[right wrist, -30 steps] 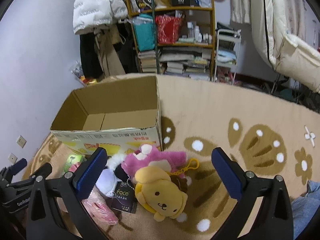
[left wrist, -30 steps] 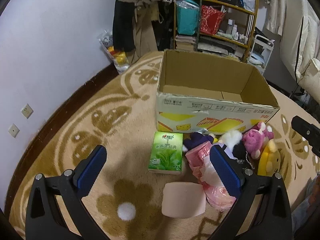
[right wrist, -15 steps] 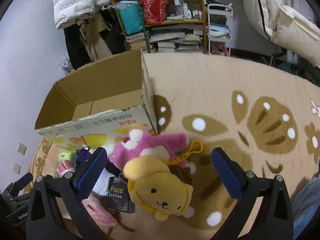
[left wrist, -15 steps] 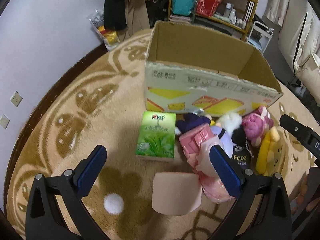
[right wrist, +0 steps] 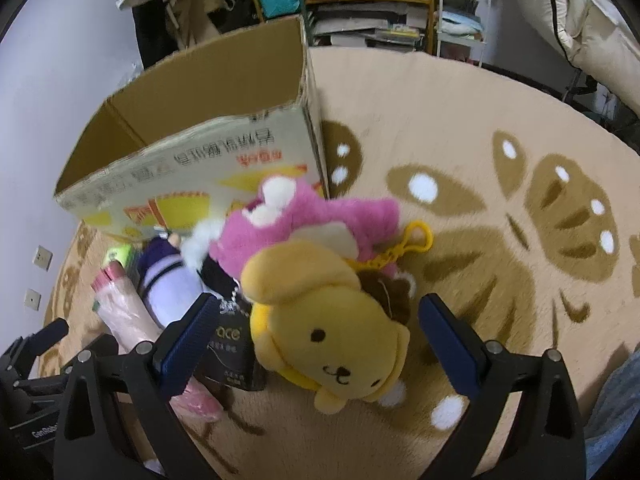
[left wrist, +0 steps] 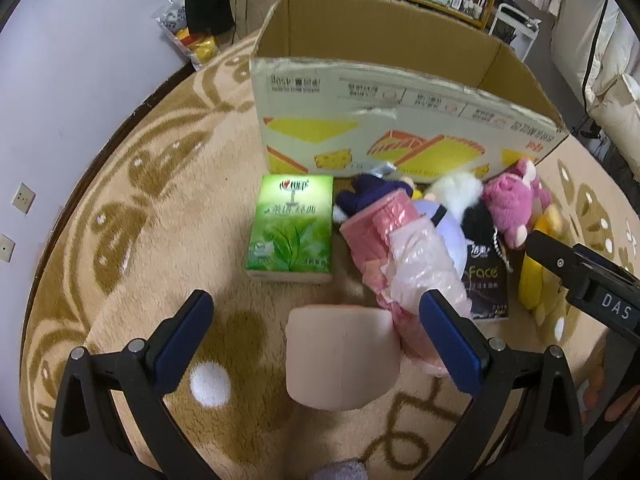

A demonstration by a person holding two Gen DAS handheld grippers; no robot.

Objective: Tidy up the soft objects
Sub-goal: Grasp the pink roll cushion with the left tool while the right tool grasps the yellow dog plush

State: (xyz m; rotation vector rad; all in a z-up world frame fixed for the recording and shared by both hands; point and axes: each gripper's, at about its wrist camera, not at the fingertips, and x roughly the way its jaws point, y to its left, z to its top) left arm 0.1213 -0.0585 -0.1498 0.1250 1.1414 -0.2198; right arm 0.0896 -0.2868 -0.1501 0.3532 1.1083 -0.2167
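Both tongs are spread wide and hold nothing: the left tongs [left wrist: 316,328] hang above a peach foam pad [left wrist: 343,356] lying on the rug [left wrist: 160,240], the right tongs [right wrist: 314,326] above a yellow dog plush [right wrist: 332,332]. Beyond them, a green tissue pack [left wrist: 292,229], a pink plastic-wrapped bundle [left wrist: 404,252] and a pink plush [right wrist: 300,224] lie along the near side of an open cardboard box [left wrist: 384,80].

1. The cardboard box [left wrist: 400,92] floor is hidden behind its front wall.
2. The purple plush [left wrist: 372,196] lies partly under the pink plastic pack [left wrist: 404,248].
3. The grey thing [left wrist: 344,472] is cut by the bottom edge.
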